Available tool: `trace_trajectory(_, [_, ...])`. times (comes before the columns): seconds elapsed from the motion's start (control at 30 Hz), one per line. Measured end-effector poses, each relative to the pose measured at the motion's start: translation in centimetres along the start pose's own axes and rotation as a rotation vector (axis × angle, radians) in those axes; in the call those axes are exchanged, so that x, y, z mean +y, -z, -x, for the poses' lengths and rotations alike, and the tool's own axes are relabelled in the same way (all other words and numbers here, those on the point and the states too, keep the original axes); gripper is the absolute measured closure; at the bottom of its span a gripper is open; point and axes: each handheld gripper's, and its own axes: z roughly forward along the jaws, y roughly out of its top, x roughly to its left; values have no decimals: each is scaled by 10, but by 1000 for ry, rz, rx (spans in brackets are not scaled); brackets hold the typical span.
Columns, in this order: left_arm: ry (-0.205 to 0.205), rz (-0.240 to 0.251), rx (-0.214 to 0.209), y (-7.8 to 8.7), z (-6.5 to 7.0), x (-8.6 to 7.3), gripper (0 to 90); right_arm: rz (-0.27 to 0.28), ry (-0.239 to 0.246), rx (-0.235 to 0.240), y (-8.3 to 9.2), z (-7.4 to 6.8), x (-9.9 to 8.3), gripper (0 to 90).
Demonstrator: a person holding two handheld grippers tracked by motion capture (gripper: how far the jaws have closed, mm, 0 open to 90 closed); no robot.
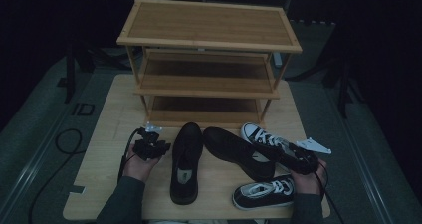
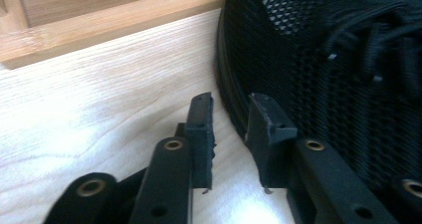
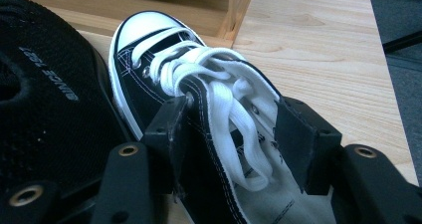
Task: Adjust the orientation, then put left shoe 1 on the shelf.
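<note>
At the lower right of the high view, the black canvas sneaker with white laces (image 3: 219, 109) is grasped across its tongue by the right gripper (image 3: 229, 134), while the left gripper (image 2: 229, 134) is held released beside the black mesh shoe (image 2: 323, 59) on the pale wooden tabletop (image 2: 99, 109).

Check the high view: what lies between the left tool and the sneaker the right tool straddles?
Two black shoes: one upright beside the left tool, one tipped on its side against the black-and-white sneaker, which the right tool straddles.
</note>
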Motion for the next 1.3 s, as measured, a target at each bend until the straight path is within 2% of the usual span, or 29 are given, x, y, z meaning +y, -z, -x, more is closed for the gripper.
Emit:
trace_trajectory(0.17, [2, 12, -26, 18, 3, -2, 646, -1, 1, 0, 0, 0, 0, 464])
trace_trajectory(0.3, [3, 18, -56, 29, 7, -1, 640, -2, 2, -1, 0, 0, 0, 463])
trace_trajectory(0.47, [-22, 30, -63, 41, 16, 3, 608, -2, 2, -3, 0, -1, 0, 463])
trace_trajectory(0.67, [-33, 43, -59, 45, 21, 8, 597, -3, 3, -3, 0, -1, 0, 462])
trace_trajectory(0.93, [-48, 52, -77, 51, 31, 10, 586, -3, 3, -3, 0, -1, 0, 462])
trace_trajectory(1.3, [-90, 65, -95, 60, 56, 14, 558, -3, 3, -1, 0, -1, 0, 461])
